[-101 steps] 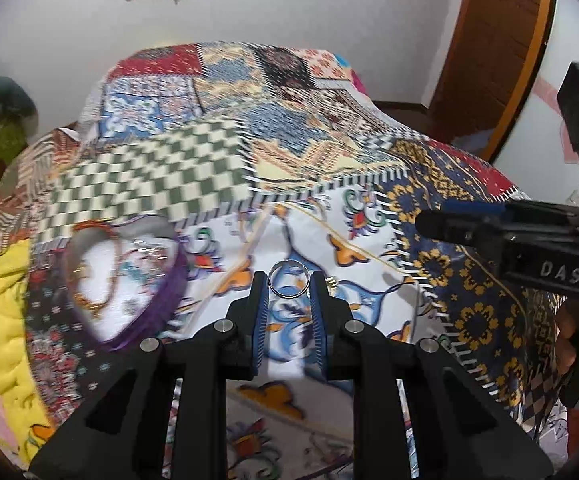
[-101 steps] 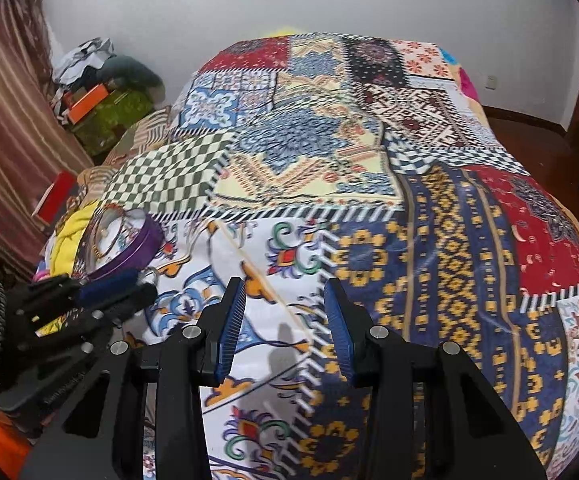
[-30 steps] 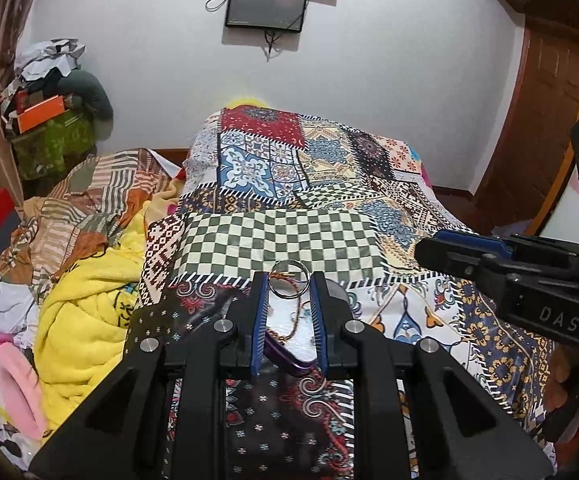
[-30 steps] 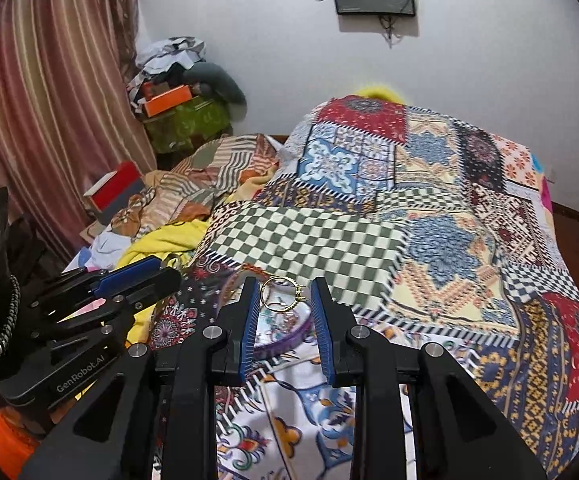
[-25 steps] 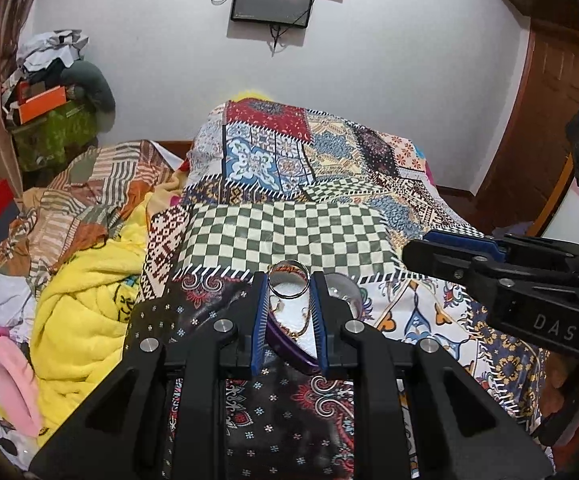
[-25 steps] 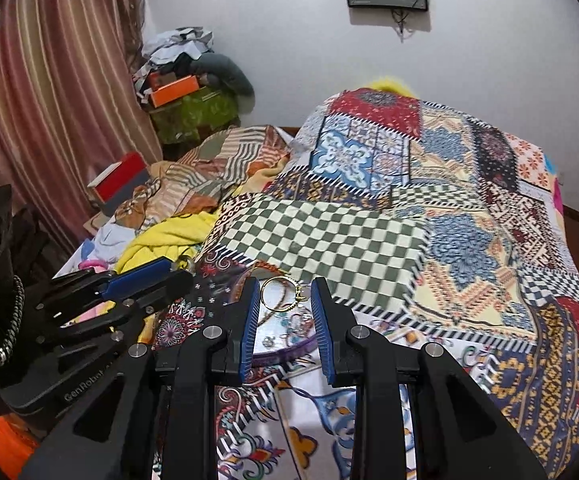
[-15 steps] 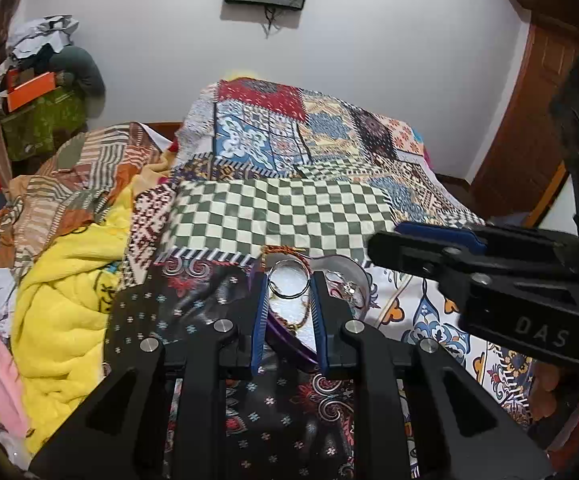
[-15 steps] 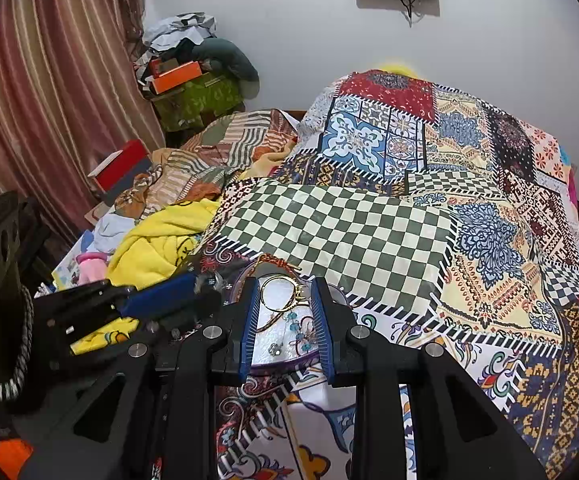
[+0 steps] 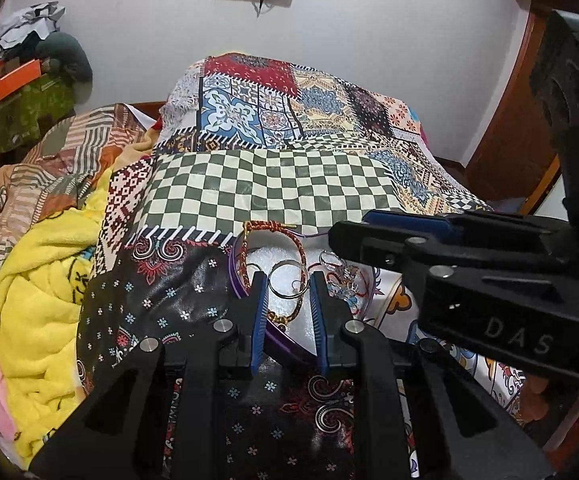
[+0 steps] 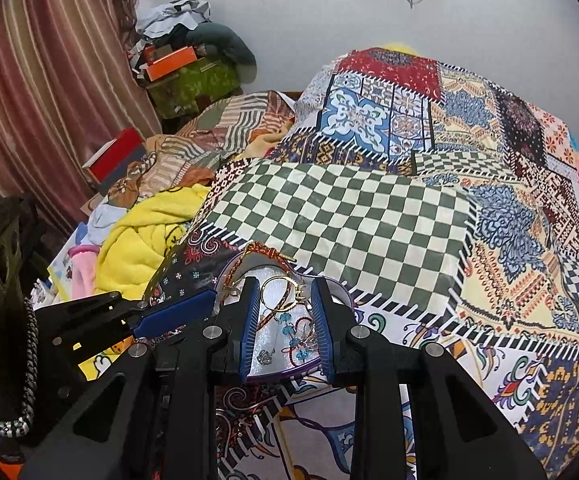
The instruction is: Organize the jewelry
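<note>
A thin silver ring (image 9: 287,285) sits pinched between the blue pads of my left gripper (image 9: 288,284), right above a purple-rimmed tray (image 9: 235,280) with a white lining. A red and gold braided bracelet (image 9: 267,226) lies over the tray's far rim, with more small pieces inside. In the right wrist view, my right gripper (image 10: 283,294) is shut on a gold hoop (image 10: 275,295) with a small clasp, over the same tray (image 10: 289,376). Blue beads (image 10: 289,330) and a small ring lie in it. The two grippers hang side by side, close together.
The tray rests on a patchwork bedspread (image 9: 273,196) with a green checked panel. A yellow blanket (image 9: 41,280) is heaped to the left, with striped cloth, a red box (image 10: 113,160) and piled bags behind it. A wooden door (image 9: 509,128) stands at the right.
Both grippers have sunk and tipped down with their rings still held. The tray has come from below the fingertips to lie right behind them, and the two grippers now stand closer together.
</note>
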Demonstrator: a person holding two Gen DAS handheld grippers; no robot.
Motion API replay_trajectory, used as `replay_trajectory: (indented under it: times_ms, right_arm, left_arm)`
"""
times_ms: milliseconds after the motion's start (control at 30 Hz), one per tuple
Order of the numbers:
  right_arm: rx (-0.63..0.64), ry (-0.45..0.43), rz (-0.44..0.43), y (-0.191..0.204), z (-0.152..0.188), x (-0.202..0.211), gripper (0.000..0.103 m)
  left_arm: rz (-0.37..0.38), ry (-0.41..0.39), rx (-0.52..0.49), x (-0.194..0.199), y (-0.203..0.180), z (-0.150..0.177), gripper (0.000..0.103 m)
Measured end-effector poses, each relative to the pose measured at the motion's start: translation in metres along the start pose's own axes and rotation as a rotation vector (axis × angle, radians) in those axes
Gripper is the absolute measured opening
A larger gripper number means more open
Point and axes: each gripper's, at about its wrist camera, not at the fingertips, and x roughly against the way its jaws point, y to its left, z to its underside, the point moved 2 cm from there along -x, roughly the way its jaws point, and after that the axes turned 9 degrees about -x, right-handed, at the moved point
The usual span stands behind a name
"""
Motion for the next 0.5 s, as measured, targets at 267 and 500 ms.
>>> replay_trajectory:
  times_ms: [267,500]
  right_arm:
    - [-0.016,0.026,-0.011,0.0,0.0,-0.004,0.024]
    - [-0.043,0.025,-0.021,-0.003,-0.003,0.007,0.025]
  left_arm:
    - [-0.001,0.008,-0.011,-0.001,-0.004,0.001,0.02]
    - [-0.01,0.019,-0.01,0.004,-0.005,-0.002,0.02]
